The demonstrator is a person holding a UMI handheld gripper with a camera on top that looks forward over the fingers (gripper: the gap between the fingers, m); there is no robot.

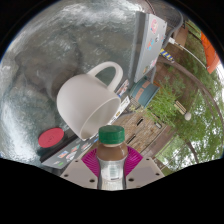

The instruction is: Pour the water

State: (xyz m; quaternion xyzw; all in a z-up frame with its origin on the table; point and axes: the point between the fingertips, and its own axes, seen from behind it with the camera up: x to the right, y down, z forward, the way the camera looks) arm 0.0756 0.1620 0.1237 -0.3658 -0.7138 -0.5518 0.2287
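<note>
Fingers of the gripper [112,165] clamp a clear plastic bottle with a green cap [111,152] just below its neck, tilted toward a white ceramic mug [87,98] just beyond. Thin plastic probably flexes and slips; squeeze gently.

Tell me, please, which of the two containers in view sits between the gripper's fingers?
The green-capped bottle stands between the fingers; the white mug lies beyond them on the table.

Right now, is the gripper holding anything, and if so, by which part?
Yes. The gripper holds a green-capped bottle, the jaws closed on its body below the cap. Its cap points toward a white mug just beyond.
</note>
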